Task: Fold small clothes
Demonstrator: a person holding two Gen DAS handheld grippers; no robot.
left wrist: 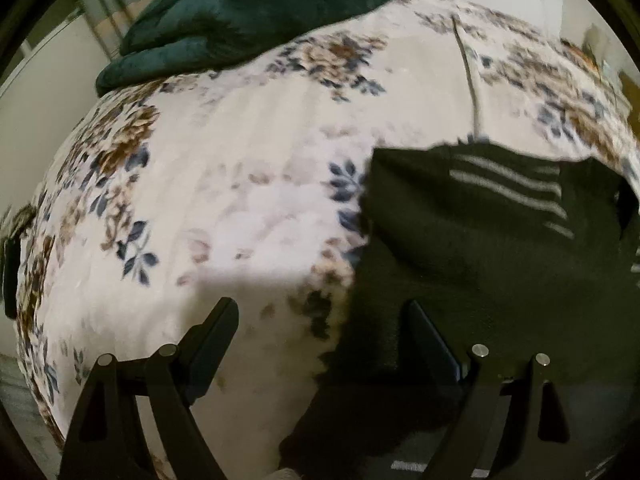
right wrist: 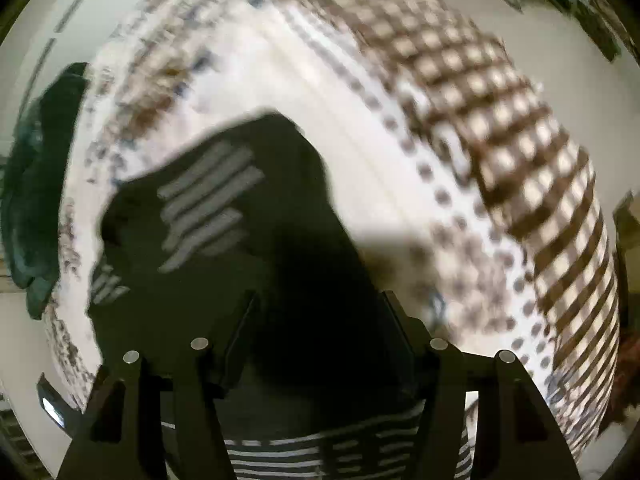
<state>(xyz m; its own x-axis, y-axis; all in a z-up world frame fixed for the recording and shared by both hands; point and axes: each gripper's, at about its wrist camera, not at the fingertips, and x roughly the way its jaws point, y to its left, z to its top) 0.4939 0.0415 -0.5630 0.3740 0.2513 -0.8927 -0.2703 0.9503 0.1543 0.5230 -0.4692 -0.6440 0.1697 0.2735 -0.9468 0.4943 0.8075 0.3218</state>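
Observation:
A small black garment with grey stripes (left wrist: 472, 240) lies on a floral bedspread (left wrist: 240, 184). In the left wrist view my left gripper (left wrist: 320, 324) is open, its left finger over the bedspread and its right finger over the garment's left edge. In the right wrist view the same garment (right wrist: 248, 240) lies spread, with grey stripes at its upper left. My right gripper (right wrist: 316, 312) is open above the garment's dark middle. A black-and-white striped hem (right wrist: 320, 452) shows at the bottom edge. Both views are motion-blurred.
A dark green plush blanket (left wrist: 248, 20) lies bunched at the far end of the bed, also at the left in the right wrist view (right wrist: 40, 200). A brown checked cover (right wrist: 520, 152) lies to the right. A dark device (right wrist: 52, 404) sits at the lower left.

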